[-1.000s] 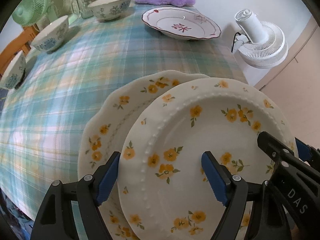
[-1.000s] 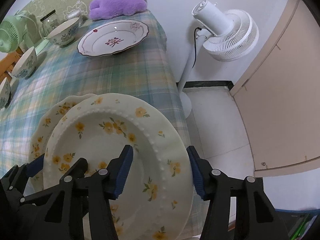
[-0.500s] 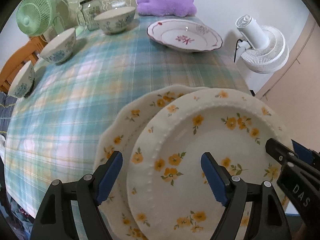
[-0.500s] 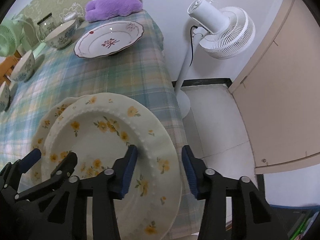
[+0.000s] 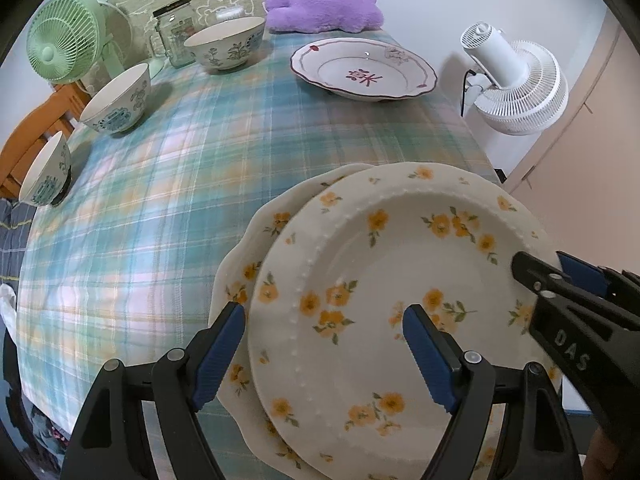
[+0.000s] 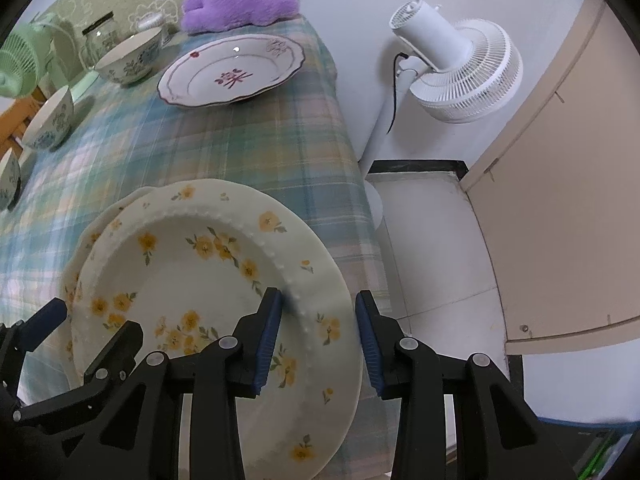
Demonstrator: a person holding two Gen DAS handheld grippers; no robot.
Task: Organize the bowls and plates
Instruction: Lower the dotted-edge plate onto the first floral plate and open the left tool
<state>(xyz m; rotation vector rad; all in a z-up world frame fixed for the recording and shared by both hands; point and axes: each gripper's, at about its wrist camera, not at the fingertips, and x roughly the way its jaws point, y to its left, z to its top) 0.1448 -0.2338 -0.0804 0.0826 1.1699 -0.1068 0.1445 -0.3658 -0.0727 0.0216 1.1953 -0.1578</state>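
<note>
plates [image 5: 400, 280] with yellow flowers sit stacked at the near corner of the checked table [image 5: 200, 168], likely to gather them. the right gripper [image 6: 318, 332] straddles the top plate's right rim, jaws just closing but not visibly pinching yet. the left gripper [image 5: 324, 344] hovers over it, jaws wide apart, empty.

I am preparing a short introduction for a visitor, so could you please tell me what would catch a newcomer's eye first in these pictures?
First, the yellow-flowered plate at the table's near edge, lying off-centre on a second flowered plate, with the right tongs astride its rim, jaws just closing. The left tongs hang open over it. Beyond, a red-trimmed plate sits before a purple plush toy, and three blue-patterned bowls line the left side.
</note>
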